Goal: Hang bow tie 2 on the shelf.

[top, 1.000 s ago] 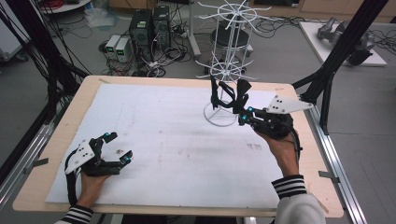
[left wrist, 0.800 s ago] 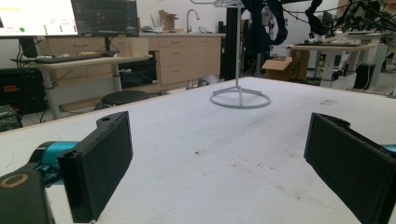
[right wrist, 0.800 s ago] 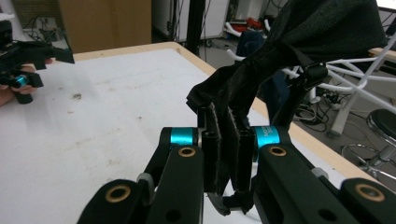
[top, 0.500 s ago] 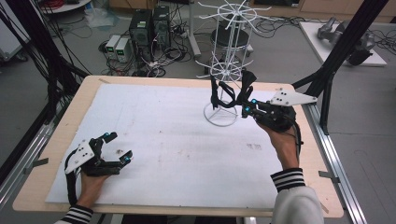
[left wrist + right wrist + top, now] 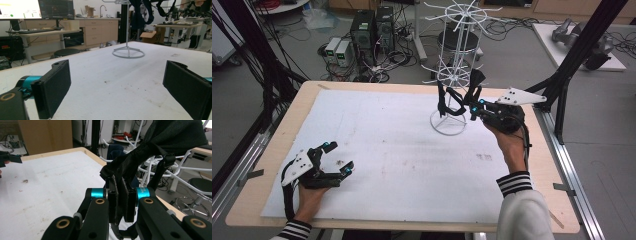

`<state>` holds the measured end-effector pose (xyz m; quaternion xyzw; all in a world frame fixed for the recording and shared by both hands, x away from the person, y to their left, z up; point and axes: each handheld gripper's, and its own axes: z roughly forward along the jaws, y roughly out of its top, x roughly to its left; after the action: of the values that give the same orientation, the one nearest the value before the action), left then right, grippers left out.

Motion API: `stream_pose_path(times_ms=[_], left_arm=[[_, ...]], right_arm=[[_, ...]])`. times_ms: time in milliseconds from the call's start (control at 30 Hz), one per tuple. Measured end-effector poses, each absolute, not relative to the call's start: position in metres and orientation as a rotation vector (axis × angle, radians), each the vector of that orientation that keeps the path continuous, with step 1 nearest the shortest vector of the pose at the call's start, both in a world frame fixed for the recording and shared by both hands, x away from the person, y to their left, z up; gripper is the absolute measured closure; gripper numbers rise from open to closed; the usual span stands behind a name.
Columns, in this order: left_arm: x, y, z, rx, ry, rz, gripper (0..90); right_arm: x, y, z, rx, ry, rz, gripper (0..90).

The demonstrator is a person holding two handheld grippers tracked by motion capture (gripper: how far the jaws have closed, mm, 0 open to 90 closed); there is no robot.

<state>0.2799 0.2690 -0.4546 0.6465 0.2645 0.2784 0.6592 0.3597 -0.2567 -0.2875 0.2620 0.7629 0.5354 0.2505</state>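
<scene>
In the right gripper view, the part of the black fabric strap item [image 5: 155, 147] between the 2 closed jaws of the right gripper [image 5: 121, 202] is hidden by the pads, and its upper end runs off the top edge. The white wire display rack [image 5: 150, 170] beyond the jaws is partly covered by that fabric. In the left gripper view, beyond the jaws, the rack's top [image 5: 125, 2] is cut by the upper edge, and both jaws of the left gripper [image 5: 116, 87] run out at the bottom.

Right tool [image 5: 121, 195] clamped on black fabric strap [image 5: 140, 157], white wire rack [image 5: 150, 167] behind, white table surface [image 5: 50, 177] left
</scene>
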Motion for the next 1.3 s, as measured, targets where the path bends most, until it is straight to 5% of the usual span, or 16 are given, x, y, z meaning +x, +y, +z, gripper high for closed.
stream_pose_path(times_ms=[1300], left_arm=[[0.280, 0.269, -0.455, 1.467, 0.598, 0.632, 8.3]], right_arm=[[0.357, -0.245, -0.292, 0.704, 2.114, 1.373, 85.8]])
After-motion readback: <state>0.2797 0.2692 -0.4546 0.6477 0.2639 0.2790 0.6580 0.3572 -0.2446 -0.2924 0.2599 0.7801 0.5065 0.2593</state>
